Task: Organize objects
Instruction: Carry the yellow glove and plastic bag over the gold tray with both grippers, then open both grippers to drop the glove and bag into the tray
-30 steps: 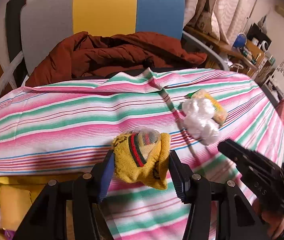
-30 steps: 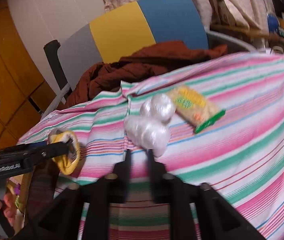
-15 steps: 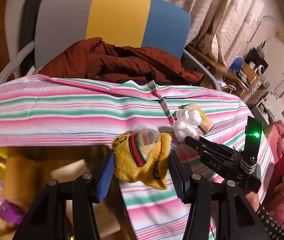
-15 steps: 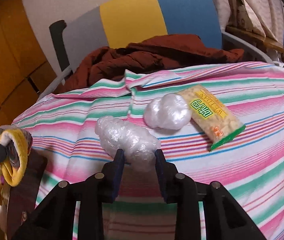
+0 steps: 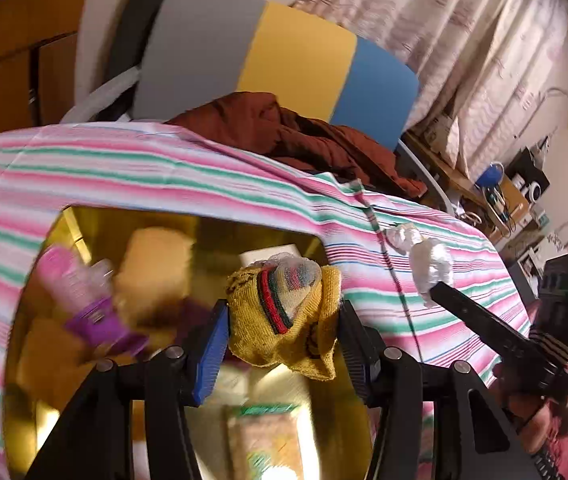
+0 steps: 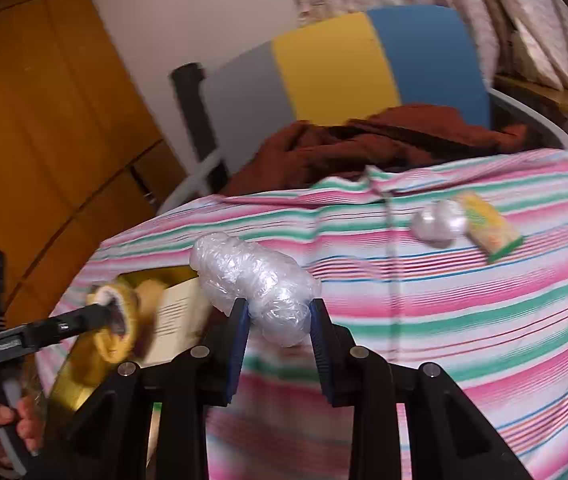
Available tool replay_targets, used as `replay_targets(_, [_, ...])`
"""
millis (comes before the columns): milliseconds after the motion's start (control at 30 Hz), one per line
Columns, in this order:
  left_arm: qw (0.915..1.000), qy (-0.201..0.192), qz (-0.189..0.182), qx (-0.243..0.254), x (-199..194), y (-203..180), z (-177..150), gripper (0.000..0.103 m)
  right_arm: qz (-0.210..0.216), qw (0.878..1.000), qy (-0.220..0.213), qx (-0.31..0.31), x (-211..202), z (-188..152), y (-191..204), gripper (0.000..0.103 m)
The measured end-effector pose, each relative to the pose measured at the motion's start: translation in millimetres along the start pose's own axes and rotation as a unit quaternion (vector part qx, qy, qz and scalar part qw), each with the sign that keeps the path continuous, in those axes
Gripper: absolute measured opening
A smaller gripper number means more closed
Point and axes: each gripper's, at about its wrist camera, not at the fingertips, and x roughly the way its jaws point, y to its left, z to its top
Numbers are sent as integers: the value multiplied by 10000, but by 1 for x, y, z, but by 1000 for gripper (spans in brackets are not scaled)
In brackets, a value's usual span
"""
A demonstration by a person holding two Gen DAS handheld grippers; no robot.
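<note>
Both grippers have swung toward 9 o'clock since a second ago: my left gripper (image 5: pixel 282 334) now hangs over the gold bin (image 5: pixel 84 224) and not the striped cloth (image 6: pixel 483 320), and my right gripper (image 6: pixel 279 322) has lifted its bundle off the table.

Left is clamped on the yellow sock (image 5: pixel 284 320), held across its middle. It is soft and light and will sag, so I judge a mid-body pinch is right.

Right is closed on the plastic wrap wad (image 6: pixel 256 276) at its lower end. It is feather-light, crushable and slick, so I expect it could slip from a loose grip.

Count: one sock, two wads (one held, the second wad (image 6: pixel 437 222) at 2 o'clock on the cloth), one snack packet (image 6: pixel 487 232) touching that second wad. Bin contents are too blurred to count.
</note>
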Motion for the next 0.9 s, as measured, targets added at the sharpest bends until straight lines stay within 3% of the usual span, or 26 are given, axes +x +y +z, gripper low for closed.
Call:
replay_targets(133, [9996,-14,98,-259,-21,26,-18,54,240,9992,165,-290,-2,-9,38,30])
replay_targets(367, [9980,-62,496,-377,-51,62,-44,54,238,9937,651,-880,17,-32,88,33])
replay_targets(467, [9984,17,468,-328,-54,65,-53,60,159,9911,866,-1001,26,-41,98,34])
replay_targets(533, [9984,64,490,-272,-55,65,-58,77,32,9898,913,-1090,28,-44,101,40])
replay_targets(667, [9976,-34,603,-328,-60,67,-65,96,-64,9896,867,-1148,23,-47,99,42])
replay_targets(900, [9900,-529,1053,-773,-86,84,-62,103,-62,9934,716,-889,13,-43,89,42])
